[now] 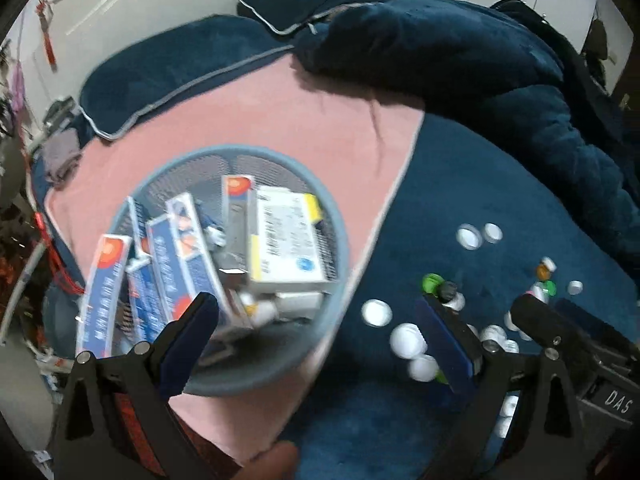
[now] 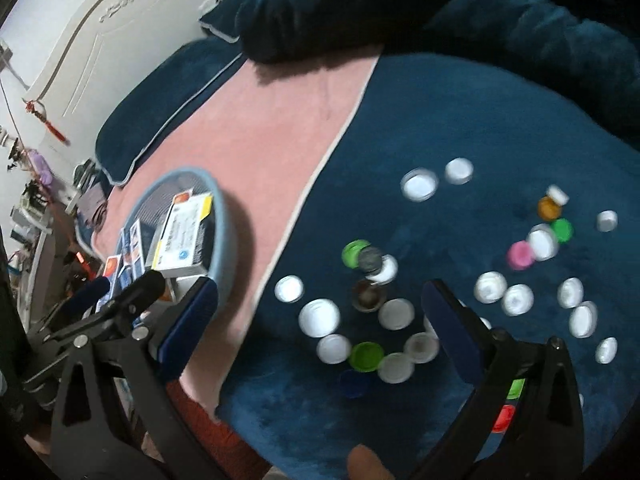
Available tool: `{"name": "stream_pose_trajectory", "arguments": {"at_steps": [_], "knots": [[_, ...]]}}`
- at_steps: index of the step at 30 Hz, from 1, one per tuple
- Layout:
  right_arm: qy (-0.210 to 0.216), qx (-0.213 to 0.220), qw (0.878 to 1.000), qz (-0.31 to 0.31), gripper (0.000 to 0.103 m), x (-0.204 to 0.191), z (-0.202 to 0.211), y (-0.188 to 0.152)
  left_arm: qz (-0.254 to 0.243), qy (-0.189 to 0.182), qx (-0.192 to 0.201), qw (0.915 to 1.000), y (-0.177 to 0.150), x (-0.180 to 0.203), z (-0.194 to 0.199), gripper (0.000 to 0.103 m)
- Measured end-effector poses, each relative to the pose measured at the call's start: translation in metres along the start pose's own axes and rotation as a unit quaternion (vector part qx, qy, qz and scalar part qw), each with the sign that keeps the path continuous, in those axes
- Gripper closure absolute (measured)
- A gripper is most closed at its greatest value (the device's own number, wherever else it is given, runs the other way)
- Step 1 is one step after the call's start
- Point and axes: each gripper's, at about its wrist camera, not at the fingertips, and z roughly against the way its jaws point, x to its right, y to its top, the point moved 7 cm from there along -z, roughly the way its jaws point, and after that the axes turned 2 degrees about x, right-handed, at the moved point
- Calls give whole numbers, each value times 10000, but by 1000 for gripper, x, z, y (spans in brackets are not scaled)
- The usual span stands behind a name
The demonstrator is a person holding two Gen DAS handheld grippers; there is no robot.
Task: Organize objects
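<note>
I see a dark blue blanket point(image 2: 460, 120) with a pink towel point(image 2: 272, 128) across it. On the towel sits my round mesh basket point(image 1: 340, 216), full of medicine boxes point(image 1: 284, 236). Bottle caps point(image 2: 320, 317) lie scattered on the blanket. My left gripper point(image 1: 320, 336) and right gripper point(image 2: 320, 320) both gape wide, empty.

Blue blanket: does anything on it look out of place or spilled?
Yes. Many loose bottle caps, mostly white with some green and one pink cap, lie scattered over the blue blanket, along with a small amber bottle on its side. The boxes sit together in the mesh basket.
</note>
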Motion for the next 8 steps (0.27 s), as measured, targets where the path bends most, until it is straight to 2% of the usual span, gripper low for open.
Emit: {"name": "stream_pose_trajectory", "arguments": {"at_steps": [4,8], "knots": [[-41,15,9999,-152,0,12,8,-5,-82,-138,18,9999,-3,14,4,4],[-45,-14,9991,-427,0,27,16,-16,-284,-68,238,9993,-3,26,14,4]]}}
